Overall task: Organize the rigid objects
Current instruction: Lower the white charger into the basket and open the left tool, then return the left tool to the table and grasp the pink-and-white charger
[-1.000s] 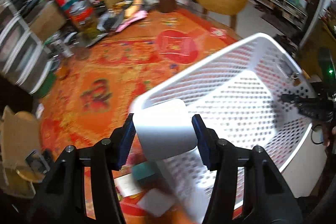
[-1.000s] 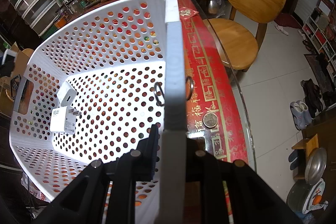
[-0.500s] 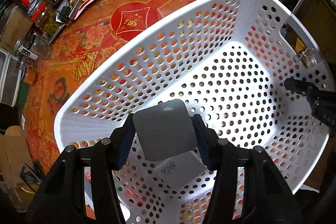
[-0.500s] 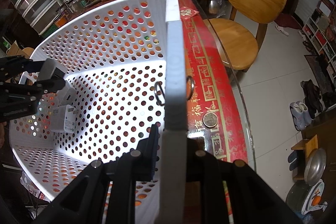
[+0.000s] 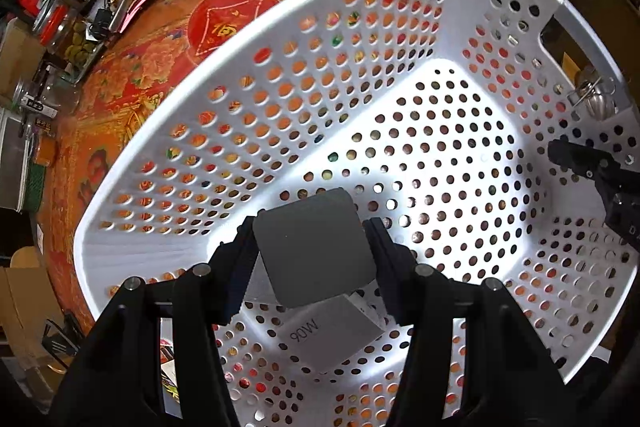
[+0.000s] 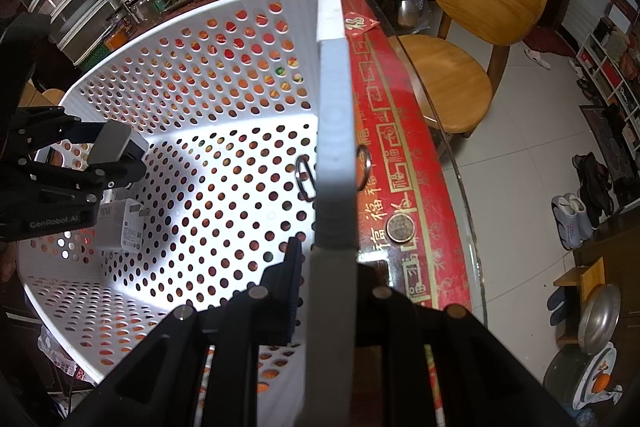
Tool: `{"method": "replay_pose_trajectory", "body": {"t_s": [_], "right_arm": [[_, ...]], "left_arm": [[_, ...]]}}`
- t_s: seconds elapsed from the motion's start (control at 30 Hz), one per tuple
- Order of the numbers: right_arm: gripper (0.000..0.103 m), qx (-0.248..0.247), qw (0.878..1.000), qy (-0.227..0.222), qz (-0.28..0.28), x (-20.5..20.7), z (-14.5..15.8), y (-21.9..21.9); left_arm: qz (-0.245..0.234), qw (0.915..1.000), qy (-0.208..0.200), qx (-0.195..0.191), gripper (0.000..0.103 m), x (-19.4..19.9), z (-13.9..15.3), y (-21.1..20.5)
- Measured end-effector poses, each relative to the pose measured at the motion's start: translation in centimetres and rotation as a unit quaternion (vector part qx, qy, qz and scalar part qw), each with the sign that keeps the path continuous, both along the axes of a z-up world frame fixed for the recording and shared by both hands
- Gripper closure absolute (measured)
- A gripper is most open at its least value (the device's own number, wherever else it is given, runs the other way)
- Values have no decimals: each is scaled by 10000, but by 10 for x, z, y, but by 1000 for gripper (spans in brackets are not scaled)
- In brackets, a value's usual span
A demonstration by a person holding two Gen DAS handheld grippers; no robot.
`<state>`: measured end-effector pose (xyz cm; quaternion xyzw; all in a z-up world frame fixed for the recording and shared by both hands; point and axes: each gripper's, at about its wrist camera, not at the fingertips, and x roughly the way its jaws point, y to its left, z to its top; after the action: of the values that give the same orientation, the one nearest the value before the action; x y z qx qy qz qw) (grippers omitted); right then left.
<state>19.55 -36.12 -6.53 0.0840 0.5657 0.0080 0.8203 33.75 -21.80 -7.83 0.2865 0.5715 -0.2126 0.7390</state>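
Left gripper (image 5: 310,245) is clamping a smooth grey block (image 5: 314,251) over the perforated white basket (image 5: 280,7); a 90W charger (image 5: 332,337) is lying at six o'clock. Right gripper (image 6: 326,259) is pinching the basket's rim.

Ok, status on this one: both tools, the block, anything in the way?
Left tool shut on grey block, inside white basket. Right tool clamps basket rim. 90W charger lies directly below the block.
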Motion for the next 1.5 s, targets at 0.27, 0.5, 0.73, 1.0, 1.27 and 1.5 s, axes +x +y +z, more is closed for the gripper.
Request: {"method": "replay_pose_trajectory", "body": {"t_s": [0.27, 0.5, 0.73, 1.0, 1.27, 1.5], "right_arm": [[85, 16, 10000, 7, 9, 0, 0, 0], [85, 18, 10000, 1, -2, 0, 0, -1], [85, 11, 10000, -2, 21, 0, 0, -1], [85, 19, 10000, -26, 7, 0, 0, -2], [85, 11, 10000, -46, -6, -1, 1, -2], [86, -29, 10000, -35, -7, -1, 2, -1]], "left_arm": [[-168, 9990, -397, -150, 9, -9, 18, 3], [-110, 9953, -936, -225, 6, -25, 59, 29], [513, 9849, -1558, -557, 1, -50, 131, 116], [1644, 9709, -1661, -521, 1, -44, 132, 237], [2066, 9757, -446, -584, 2, -1, 5, 270], [2253, 9700, -239, -882, 12, 21, -28, 261]]}}
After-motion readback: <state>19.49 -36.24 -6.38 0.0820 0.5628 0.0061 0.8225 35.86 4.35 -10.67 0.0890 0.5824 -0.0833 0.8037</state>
